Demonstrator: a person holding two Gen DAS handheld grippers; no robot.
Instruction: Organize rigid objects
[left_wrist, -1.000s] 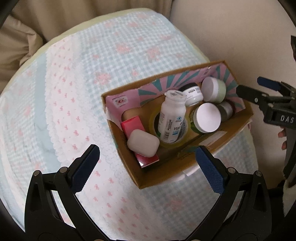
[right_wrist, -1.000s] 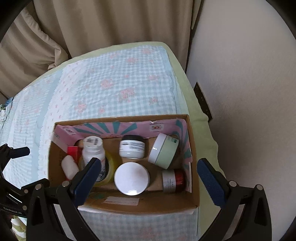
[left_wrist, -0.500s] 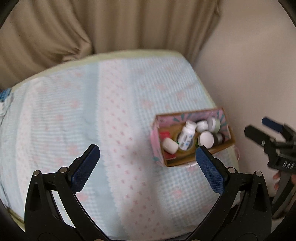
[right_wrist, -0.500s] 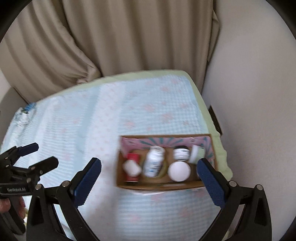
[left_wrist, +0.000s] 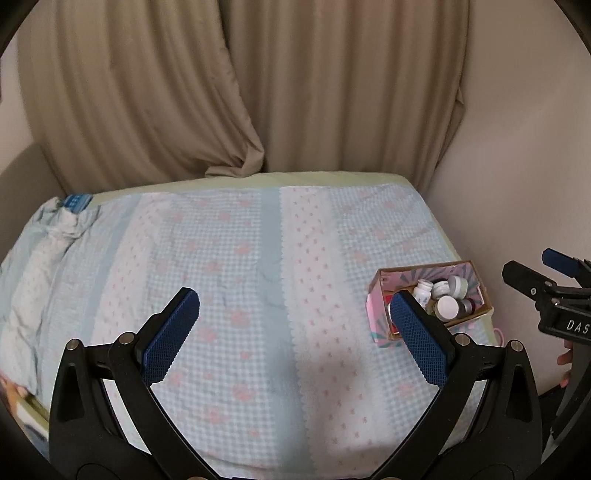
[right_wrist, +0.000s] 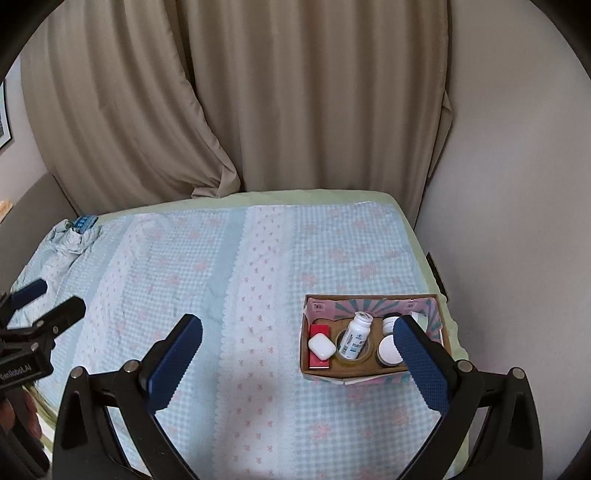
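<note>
Both grippers' fingers (left_wrist: 170, 332) (right_wrist: 421, 365) spread empty; right gripper (left_wrist: 554, 291) reads "DAS".

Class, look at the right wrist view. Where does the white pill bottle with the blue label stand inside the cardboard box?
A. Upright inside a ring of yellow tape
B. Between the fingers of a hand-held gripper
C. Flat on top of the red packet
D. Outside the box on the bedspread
A: the white pill bottle stands upright within the ring of yellow tape in the cardboard box, beside the red packet.
</note>
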